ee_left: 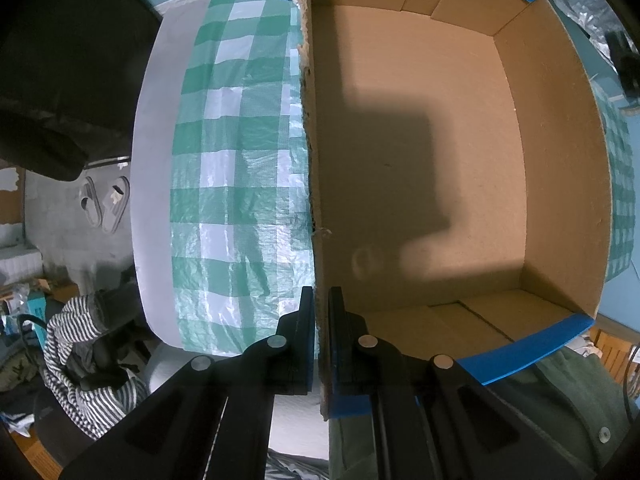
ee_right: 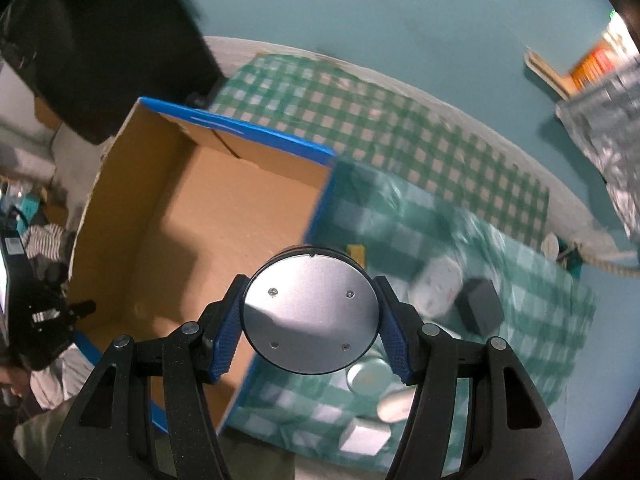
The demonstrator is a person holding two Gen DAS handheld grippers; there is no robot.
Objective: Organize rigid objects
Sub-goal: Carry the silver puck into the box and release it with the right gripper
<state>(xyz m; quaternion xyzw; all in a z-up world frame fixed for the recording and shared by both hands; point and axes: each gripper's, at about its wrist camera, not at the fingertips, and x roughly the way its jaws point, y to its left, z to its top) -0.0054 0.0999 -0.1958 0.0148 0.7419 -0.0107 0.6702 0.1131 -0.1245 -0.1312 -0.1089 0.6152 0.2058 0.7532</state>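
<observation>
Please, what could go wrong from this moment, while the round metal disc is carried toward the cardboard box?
1. The right gripper holds the round metal disc only by its curved edge, so it might slip.
2. The disc hangs above the cardboard box wall and could strike it.
3. The left gripper pinches only the torn box wall, which may bend.

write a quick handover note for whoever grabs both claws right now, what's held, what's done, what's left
Left claw: shut on the cardboard box wall, steadying it.
Right claw: shut on a round silver disc, held above the box's right edge.
Done: nothing in the box yet; its floor is bare.
Left: drop the disc in, then the pieces on the checkered cloth: black block, white block, small round tin, others too blurred to name.
</observation>
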